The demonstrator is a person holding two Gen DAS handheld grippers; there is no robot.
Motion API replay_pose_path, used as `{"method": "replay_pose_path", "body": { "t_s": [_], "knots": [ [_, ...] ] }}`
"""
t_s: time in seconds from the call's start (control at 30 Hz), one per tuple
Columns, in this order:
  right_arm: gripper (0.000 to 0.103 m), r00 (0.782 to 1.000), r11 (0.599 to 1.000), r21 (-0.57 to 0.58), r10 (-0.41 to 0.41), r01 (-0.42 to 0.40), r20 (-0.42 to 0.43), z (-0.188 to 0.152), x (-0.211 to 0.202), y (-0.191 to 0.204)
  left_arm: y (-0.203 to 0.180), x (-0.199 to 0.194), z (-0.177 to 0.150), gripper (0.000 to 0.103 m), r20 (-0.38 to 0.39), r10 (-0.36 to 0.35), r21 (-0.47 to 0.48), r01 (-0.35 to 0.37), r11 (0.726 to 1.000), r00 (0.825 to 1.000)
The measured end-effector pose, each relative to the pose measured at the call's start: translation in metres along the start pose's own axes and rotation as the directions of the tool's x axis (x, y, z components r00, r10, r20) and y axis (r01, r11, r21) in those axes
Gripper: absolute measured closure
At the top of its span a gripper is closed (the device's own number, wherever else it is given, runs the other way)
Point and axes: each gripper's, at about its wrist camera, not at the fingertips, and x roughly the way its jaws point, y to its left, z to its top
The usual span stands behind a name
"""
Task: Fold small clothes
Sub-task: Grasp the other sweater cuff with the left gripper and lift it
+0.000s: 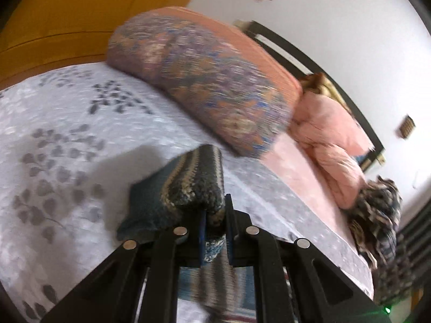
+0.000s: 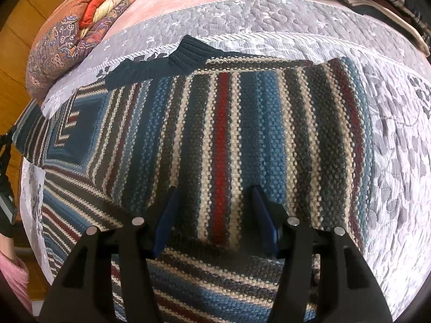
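A striped knit sweater (image 2: pixel 231 134) in blue, grey, cream and red lies spread on the grey quilted bedspread (image 2: pixel 398 148); its dark ribbed collar (image 2: pixel 186 56) points to the far side. My right gripper (image 2: pixel 215 202) hovers open just above the sweater's body, nothing between its blue pads. In the left wrist view, my left gripper (image 1: pixel 215 215) is shut on a bunched fold of the sweater (image 1: pixel 194 185), lifted off the bedspread (image 1: pixel 67 134). The rest of that part hangs blurred below the jaws.
A large patterned folded quilt (image 1: pixel 204 80) and a pink padded garment (image 1: pixel 331 140) lie at the far side of the bed. Another knit piece (image 1: pixel 377 215) sits at the bed's right edge. A stack of colourful quilts (image 2: pixel 78 35) is at the far left; a pink sleeve (image 2: pixel 13 277) shows lower left.
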Motion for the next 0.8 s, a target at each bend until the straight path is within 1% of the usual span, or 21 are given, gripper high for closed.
{"method": "replay_pose_path", "body": {
  "t_s": [0.1, 0.23, 0.47, 0.63, 0.8],
  "knots": [
    [0.047, 1.0, 1.0, -0.003, 0.0, 0.0, 0.0, 0.0, 0.0, 0.0, -0.025, 0.002, -0.011, 0.092, -0.009, -0.03, 0.044, 0.031, 0.999, 0.999],
    [0.047, 1.0, 1.0, -0.003, 0.0, 0.0, 0.0, -0.001, -0.001, 0.0, -0.048, 0.007, -0.027, 0.092, -0.035, -0.069, 0.082, 0.071, 0.994, 0.997],
    [0.047, 1.0, 1.0, -0.003, -0.001, 0.001, 0.0, -0.001, -0.001, 0.001, -0.088, 0.021, -0.061, 0.092, -0.105, -0.12, 0.152, 0.135, 0.979, 0.987],
    [0.046, 1.0, 1.0, -0.004, 0.005, -0.005, -0.002, -0.001, -0.001, 0.001, -0.104, 0.033, -0.084, 0.092, -0.15, -0.132, 0.173, 0.158, 0.972, 0.98],
    [0.046, 1.0, 1.0, -0.002, 0.007, -0.007, -0.007, -0.001, -0.001, -0.001, -0.111, 0.049, -0.106, 0.092, -0.202, -0.12, 0.19, 0.159, 0.969, 0.972]
  ]
}}
